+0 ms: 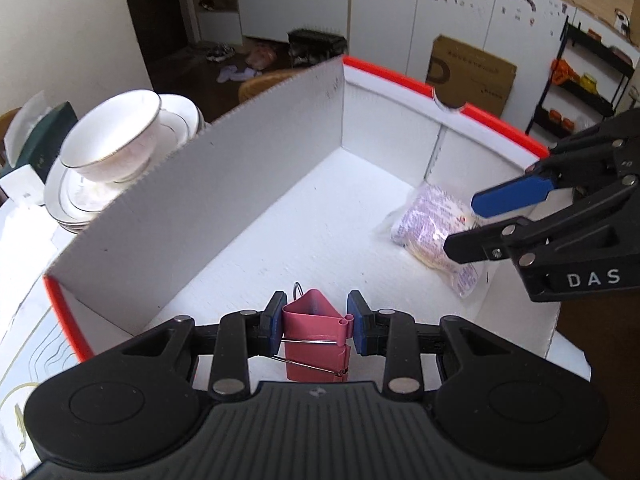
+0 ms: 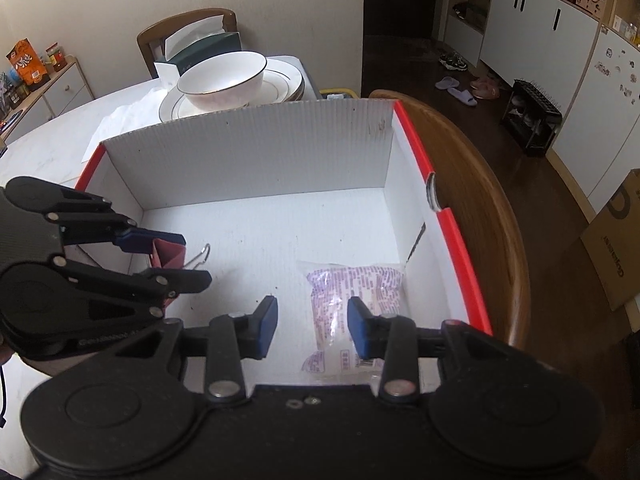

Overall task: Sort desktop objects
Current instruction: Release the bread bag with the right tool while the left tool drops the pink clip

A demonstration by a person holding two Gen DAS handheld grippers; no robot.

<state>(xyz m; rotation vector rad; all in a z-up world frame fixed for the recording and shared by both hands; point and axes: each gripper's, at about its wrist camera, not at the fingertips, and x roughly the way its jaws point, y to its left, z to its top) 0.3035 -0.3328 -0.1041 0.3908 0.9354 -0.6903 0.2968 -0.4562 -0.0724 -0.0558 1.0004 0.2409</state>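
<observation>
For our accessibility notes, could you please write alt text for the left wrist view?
The left gripper holds a pink binder clip over a white box; the right gripper hovers above a plastic packet inside.

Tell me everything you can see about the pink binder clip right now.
The pink metal binder clip, a folded triangular body with silver wire handles, is clamped between the blue-padded fingers of the left gripper. It hangs above the floor of the white cardboard box with red rim, near its left side. One wire handle sticks outward. Nothing else touches it.

left claw point(image 2: 182, 258) gripping pink clip point(image 2: 170, 255), packet point(image 2: 354, 286) in box point(image 2: 248, 152)
</observation>
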